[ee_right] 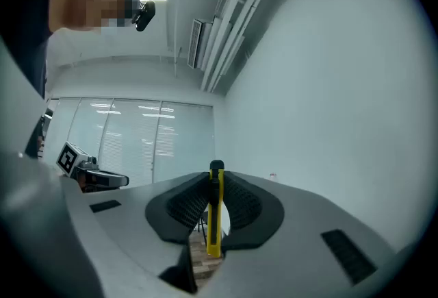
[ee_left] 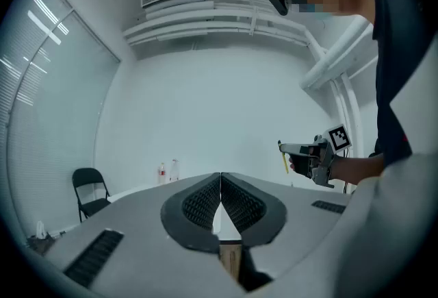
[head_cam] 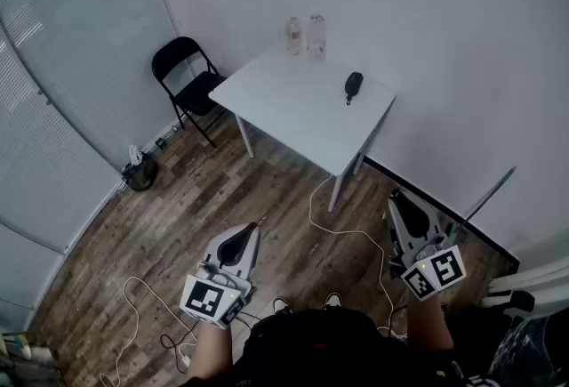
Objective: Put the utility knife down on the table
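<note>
A yellow utility knife (ee_right: 215, 211) with a black slider stands upright between the jaws of my right gripper (ee_right: 214, 202), which is shut on it. In the head view that right gripper (head_cam: 402, 201) hangs low at the right, over the wooden floor and well short of the white table (head_cam: 293, 105). The knife also shows as a thin yellow strip (ee_left: 285, 161) in the left gripper view. My left gripper (ee_left: 220, 195) is shut with nothing between its pads, and in the head view the left gripper (head_cam: 250, 234) hangs at lower left.
On the table lie a black object (head_cam: 353, 84) and two clear bottles (head_cam: 305, 36) at the far edge by the wall. A black folding chair (head_cam: 188, 81) stands left of the table. Cables (head_cam: 347, 232) trail across the floor; a dark bin (head_cam: 139, 172) sits by the blinds.
</note>
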